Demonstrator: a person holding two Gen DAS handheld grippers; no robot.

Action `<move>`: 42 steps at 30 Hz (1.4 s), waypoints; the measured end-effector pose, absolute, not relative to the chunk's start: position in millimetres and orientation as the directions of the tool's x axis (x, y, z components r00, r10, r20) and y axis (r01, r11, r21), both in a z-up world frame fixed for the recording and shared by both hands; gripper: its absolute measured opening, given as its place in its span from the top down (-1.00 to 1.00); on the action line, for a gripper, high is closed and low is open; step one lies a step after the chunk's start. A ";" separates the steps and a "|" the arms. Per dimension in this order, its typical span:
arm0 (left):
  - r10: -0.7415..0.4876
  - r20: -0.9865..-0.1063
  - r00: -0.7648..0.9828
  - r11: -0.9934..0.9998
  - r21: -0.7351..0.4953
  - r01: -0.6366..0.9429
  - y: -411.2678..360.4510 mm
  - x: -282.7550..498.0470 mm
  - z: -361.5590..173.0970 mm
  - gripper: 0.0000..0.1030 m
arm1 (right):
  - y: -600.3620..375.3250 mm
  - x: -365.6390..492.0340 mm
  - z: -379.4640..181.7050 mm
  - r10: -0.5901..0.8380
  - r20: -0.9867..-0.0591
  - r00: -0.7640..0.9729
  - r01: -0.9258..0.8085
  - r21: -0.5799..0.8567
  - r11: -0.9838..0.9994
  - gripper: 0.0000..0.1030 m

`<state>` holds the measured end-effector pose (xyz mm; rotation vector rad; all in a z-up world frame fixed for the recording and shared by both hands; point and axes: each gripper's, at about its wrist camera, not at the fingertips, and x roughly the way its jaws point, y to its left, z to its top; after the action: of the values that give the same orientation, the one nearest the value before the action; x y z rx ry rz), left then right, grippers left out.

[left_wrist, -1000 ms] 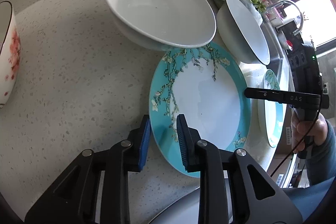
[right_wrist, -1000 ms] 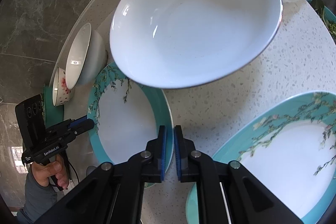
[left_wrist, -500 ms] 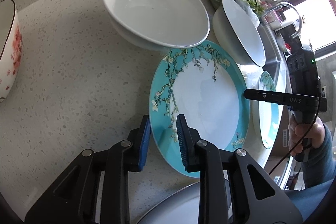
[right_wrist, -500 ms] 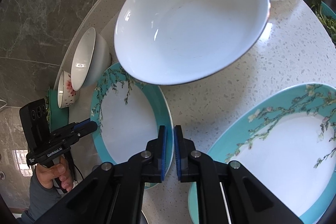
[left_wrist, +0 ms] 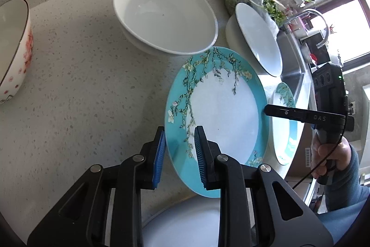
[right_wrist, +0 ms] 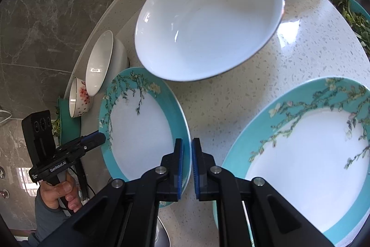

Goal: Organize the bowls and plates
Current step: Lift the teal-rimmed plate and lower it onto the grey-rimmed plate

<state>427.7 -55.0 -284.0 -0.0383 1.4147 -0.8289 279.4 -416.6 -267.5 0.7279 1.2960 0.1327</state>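
Both grippers: black angular frames, silver round screws, ribbed blue pads [left_wrist: 159,155]. Right gripper [left_wrist: 268,110] marked "DAS", left gripper [right_wrist: 101,136] "GenRobot.AI"; black cable [left_wrist: 323,168]. Blue-grey sleeves [left_wrist: 346,182].

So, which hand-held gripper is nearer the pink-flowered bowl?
Left. The left hand-held gripper is at the teal plate rim facing the pink-flowered bowl; the right hand-held gripper is at the plate's opposite rim, farther from that bowl.

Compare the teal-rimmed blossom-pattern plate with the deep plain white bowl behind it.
The teal-rimmed plate is flat and painted with branches; the white bowl is deep and plain. The left gripper clamps the plate's rim; nothing grips the bowl. Both are round, glossy and empty.
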 end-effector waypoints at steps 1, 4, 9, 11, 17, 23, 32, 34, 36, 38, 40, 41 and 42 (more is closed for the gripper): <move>-0.528 -0.847 -0.067 0.725 -0.491 0.483 -53.7 425.0 -280.9 0.57 | -417.5 276.3 -265.6 0.479 -0.825 0.300 0.303 0.559 0.772 0.80; -0.534 -0.843 -0.063 0.722 -0.494 0.484 -47.4 417.5 -273.2 0.57 | -415.5 268.4 -260.0 0.479 -0.823 0.305 0.302 0.561 0.771 0.80; -0.533 -0.845 -0.043 0.729 -0.485 0.484 -28.5 397.4 -261.8 0.57 | -403.1 256.1 -246.8 0.490 -0.814 0.313 0.278 0.571 0.772 0.80; -0.534 -0.845 -0.033 0.732 -0.481 0.483 -20.0 386.3 -256.5 0.57 | -396.0 250.8 -240.2 0.492 -0.812 0.316 0.262 0.573 0.777 0.80; -0.527 -0.850 0.002 0.756 -0.467 0.459 19.0 347.3 -246.9 0.57 | -367.0 230.0 -223.9 0.520 -0.793 0.316 0.202 0.592 0.780 0.81; -0.518 -0.855 0.023 0.785 -0.465 0.411 58.2 308.5 -252.4 0.57 | -333.3 211.7 -232.8 0.544 -0.791 0.279 0.173 0.599 0.782 0.80; -0.484 -0.874 0.040 0.817 -0.435 0.380 98.4 266.7 -273.4 0.57 | -298.1 186.1 -262.3 0.553 -0.805 0.213 0.169 0.588 0.791 0.80; -0.483 -0.875 0.039 0.817 -0.434 0.378 105.7 261.0 -277.4 0.57 | -294.9 181.8 -267.5 0.554 -0.806 0.210 0.168 0.587 0.792 0.81; -0.477 -0.878 0.036 0.818 -0.429 0.383 107.6 258.0 -282.9 0.57 | -293.4 177.9 -270.9 0.544 -0.812 0.212 0.165 0.578 0.799 0.81; -0.463 -0.886 0.038 0.822 -0.413 0.393 101.4 256.2 -288.3 0.57 | -291.8 175.4 -274.1 0.539 -0.815 0.214 0.167 0.574 0.802 0.81; -0.454 -0.890 0.042 0.824 -0.401 0.401 101.0 250.7 -292.3 0.57 | -290.9 173.6 -276.7 0.531 -0.820 0.216 0.166 0.566 0.807 0.81; -0.448 -0.893 0.045 0.825 -0.394 0.406 101.2 248.0 -294.2 0.57 | -291.2 172.3 -277.7 0.528 -0.821 0.217 0.169 0.564 0.808 0.81; -0.442 -0.896 0.049 0.825 -0.385 0.413 100.9 245.9 -295.2 0.57 | -289.8 172.0 -279.2 0.525 -0.823 0.218 0.171 0.561 0.810 0.81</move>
<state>245.9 100.9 -295.2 -0.0260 1.3754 -0.6515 172.0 -289.8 -279.2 0.6245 1.3523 0.2683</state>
